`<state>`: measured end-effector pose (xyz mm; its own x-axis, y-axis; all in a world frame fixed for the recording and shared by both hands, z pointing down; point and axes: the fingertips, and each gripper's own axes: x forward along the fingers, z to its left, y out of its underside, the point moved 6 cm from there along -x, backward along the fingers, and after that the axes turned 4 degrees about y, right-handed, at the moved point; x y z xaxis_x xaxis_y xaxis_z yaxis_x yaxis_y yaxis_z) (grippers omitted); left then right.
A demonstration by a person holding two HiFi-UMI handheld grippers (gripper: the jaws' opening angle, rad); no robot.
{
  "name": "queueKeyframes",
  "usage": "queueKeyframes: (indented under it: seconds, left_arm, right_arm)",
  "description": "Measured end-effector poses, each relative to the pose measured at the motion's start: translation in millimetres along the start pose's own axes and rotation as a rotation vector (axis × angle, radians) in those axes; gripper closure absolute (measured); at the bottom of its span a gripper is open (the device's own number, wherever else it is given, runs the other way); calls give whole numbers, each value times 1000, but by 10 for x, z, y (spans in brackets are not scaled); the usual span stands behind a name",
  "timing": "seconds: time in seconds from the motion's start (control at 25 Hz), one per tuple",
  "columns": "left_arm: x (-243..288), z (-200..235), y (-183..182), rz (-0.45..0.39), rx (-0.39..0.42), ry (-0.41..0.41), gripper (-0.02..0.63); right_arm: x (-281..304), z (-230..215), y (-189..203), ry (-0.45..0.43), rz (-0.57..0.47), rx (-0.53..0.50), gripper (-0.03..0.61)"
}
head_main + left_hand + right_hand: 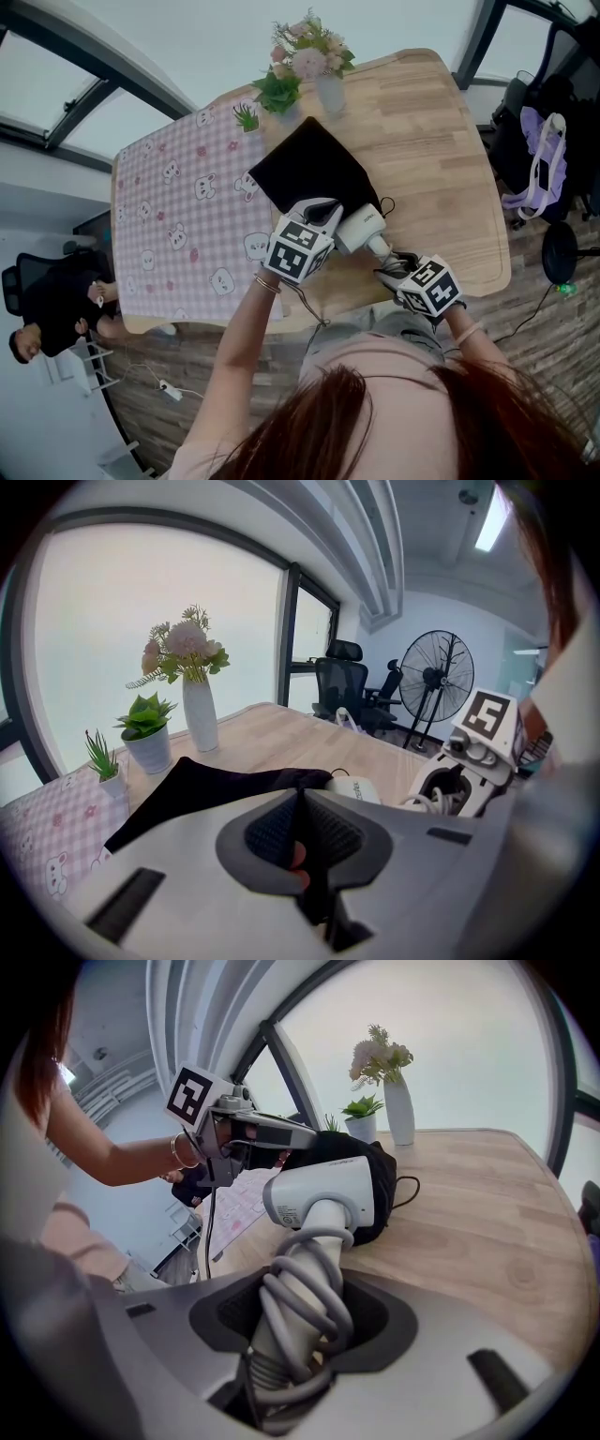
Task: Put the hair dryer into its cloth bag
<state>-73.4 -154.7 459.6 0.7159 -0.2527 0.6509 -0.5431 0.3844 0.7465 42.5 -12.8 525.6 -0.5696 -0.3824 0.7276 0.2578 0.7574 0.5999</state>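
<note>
Desk [441,141]: pink checked cloth [178,216] covers the left part, bare wood on the right. Along the far edge, left to right: 1 small spiky plant [247,117], 1 leafy potted plant [277,92], 1 white vase of flowers [328,89]. The black cloth bag [305,164] lies near the middle, partly on the pink cloth and partly on the wood, closed end toward the plants and mouth toward the person. Left gripper [300,803]: jaws narrow, pinched on the near rim of the bag, and in the right gripper view that rim is lifted off the desk. A small reddish spot shows between the pads; cannot tell what it is. The white hair dryer [361,227] is just right of the left gripper, with its head at the bag's mouth and the front end inside the black fabric. The rear of the head and the whole handle are outside the bag. Right gripper [305,1316]: jaws fairly wide, clamped on the dryer's handle, with the grey cord [314,1279] wound in several loops around the handle between the pads. The handle angles toward the near right edge of the desk.
</note>
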Motion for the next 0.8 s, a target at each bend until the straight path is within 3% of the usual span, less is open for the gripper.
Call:
queueKeyframes:
  seconds: [0.8]
  left_arm:
    - [-2,26,-7,4,-1,-10,589]
  right_arm:
    - [233,-183,-221,-8,28,-3,371]
